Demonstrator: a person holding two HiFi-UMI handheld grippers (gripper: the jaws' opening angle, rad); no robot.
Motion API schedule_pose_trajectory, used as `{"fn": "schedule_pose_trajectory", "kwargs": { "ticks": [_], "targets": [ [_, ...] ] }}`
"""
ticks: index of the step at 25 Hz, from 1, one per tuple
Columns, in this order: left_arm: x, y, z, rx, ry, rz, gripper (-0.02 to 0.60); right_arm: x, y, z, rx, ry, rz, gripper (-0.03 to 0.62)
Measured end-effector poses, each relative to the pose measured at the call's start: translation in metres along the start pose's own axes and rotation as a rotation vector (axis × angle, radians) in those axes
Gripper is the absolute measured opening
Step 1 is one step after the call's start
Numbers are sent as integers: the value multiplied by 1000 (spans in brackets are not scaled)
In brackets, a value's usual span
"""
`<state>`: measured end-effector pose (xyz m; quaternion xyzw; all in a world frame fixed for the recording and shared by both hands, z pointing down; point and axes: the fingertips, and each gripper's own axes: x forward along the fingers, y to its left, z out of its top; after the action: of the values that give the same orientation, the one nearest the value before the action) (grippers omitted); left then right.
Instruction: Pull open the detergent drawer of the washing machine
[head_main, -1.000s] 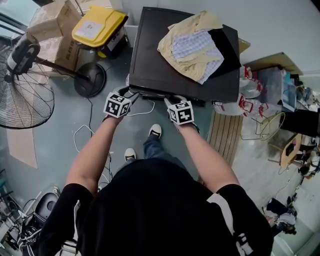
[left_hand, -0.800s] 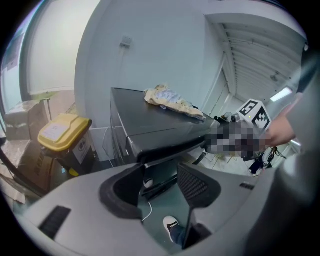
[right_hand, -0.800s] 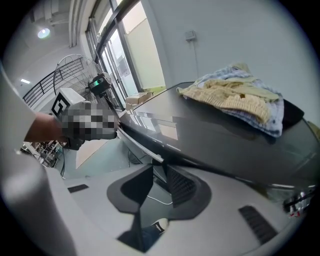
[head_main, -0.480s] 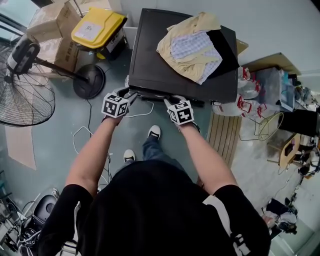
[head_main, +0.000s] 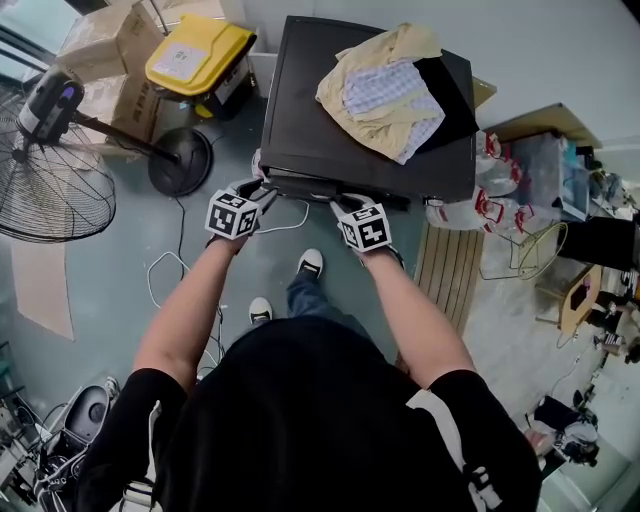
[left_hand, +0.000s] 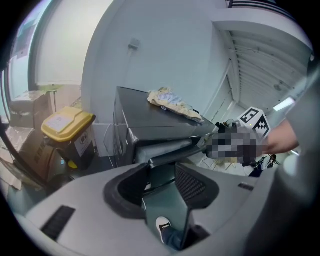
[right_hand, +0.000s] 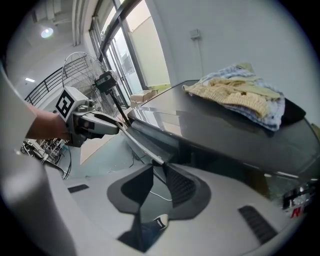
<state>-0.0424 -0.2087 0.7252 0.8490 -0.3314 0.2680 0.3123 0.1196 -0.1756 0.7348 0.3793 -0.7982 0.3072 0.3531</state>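
Note:
The dark washing machine (head_main: 330, 110) stands in front of me with a heap of clothes (head_main: 385, 85) on its top. Along its upper front edge runs the drawer front (head_main: 300, 188), a long dark strip. My left gripper (head_main: 262, 190) is at the strip's left end. In the left gripper view the strip (left_hand: 172, 154) lies between the closing jaws of that gripper (left_hand: 161, 167), and the pads meet it. My right gripper (head_main: 340, 203) is further right on the same strip. In the right gripper view the light edge of the strip (right_hand: 142, 145) runs into that gripper (right_hand: 159, 170), which is shut on it.
A yellow-lidded bin (head_main: 198, 52) and cardboard boxes (head_main: 105, 40) stand left of the machine. A floor fan (head_main: 50, 170) is at the far left. Cables (head_main: 170, 275) trail on the floor near my shoes (head_main: 311, 262). Bags (head_main: 500, 190) and clutter crowd the right side.

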Motion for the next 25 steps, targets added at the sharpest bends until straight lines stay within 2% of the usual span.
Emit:
{"fn": "schedule_pose_trajectory", "kwargs": {
  "ticks": [25],
  "targets": [
    [-34, -36, -52, 8, 61, -57, 166, -26, 45, -51, 21, 18, 8, 81]
  ]
}}
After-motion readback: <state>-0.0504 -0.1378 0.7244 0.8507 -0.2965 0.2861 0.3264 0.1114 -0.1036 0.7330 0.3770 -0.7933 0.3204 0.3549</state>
